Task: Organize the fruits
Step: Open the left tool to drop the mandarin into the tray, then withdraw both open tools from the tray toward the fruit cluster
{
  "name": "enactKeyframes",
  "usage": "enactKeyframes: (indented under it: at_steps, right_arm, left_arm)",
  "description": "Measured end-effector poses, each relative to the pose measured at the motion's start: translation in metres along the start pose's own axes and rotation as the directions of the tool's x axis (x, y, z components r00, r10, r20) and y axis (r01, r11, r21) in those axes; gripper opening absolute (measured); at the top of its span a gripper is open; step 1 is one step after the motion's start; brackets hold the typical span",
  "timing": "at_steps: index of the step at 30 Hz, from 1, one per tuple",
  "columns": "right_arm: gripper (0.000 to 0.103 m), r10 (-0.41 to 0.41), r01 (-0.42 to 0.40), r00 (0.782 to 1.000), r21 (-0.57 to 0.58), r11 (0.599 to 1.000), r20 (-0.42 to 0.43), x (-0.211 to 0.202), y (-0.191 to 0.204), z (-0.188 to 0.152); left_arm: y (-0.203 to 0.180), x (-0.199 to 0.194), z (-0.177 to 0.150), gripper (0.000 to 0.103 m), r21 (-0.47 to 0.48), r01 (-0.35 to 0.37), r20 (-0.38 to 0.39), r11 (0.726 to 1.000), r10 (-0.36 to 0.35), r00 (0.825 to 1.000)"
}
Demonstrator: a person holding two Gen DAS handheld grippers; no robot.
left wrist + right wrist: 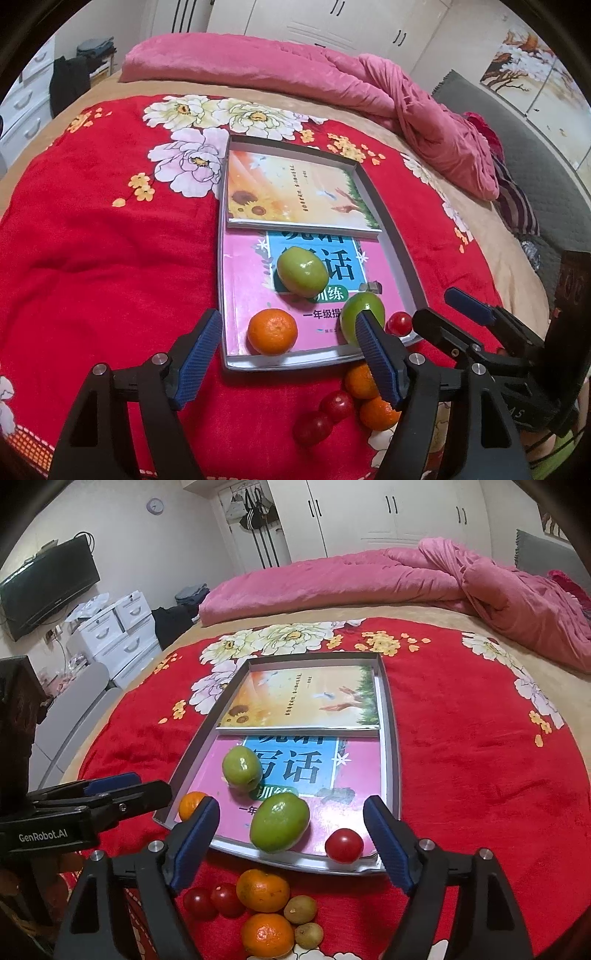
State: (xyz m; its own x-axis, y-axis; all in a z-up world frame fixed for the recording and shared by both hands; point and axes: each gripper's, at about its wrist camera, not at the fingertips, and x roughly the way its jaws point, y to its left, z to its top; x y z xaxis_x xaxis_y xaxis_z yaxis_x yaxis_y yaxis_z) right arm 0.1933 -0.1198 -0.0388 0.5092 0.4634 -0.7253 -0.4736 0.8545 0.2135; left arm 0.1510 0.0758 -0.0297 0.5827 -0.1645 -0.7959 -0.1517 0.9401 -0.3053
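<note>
On a red floral blanket (461,775), both the left gripper (288,354) and right gripper (295,843) hang open and empty over loose fruit (263,890) beside the tray (392,738): small, round, likely roll-prone, best pinched across the middle.

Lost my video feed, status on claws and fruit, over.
Both claws, left claw and right claw, open, empty. Tray holds four fruits on the books. Rest sit on red blanket. Nothing blocking.

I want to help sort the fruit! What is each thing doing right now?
Left gripper: jaws open, empty.
Right gripper: jaws open, empty.
Tray: on the red blanket, holding two books.
Two green fruits: lying in the tray.
Orange: in the tray.
Tomato: in the tray.
Other fruit: piled on the blanket.
</note>
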Motion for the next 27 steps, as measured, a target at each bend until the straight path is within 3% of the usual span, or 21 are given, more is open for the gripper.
enactKeyframes:
  at_steps: [11,27]
  right_arm:
    - [0.088,-0.018,0.018,1.0,0.009,1.0,0.025,-0.011,-0.004,0.001]
    - [0.089,-0.042,0.044,0.997,-0.027,0.999,0.061,-0.029,-0.002,0.003]
  left_arm:
    - [-0.004,-0.011,0.002,0.076,0.004,0.023,0.02,1.0,-0.023,1.0]
    - [-0.009,-0.026,0.003,0.076,0.014,0.063,0.043,0.998,-0.064,0.997]
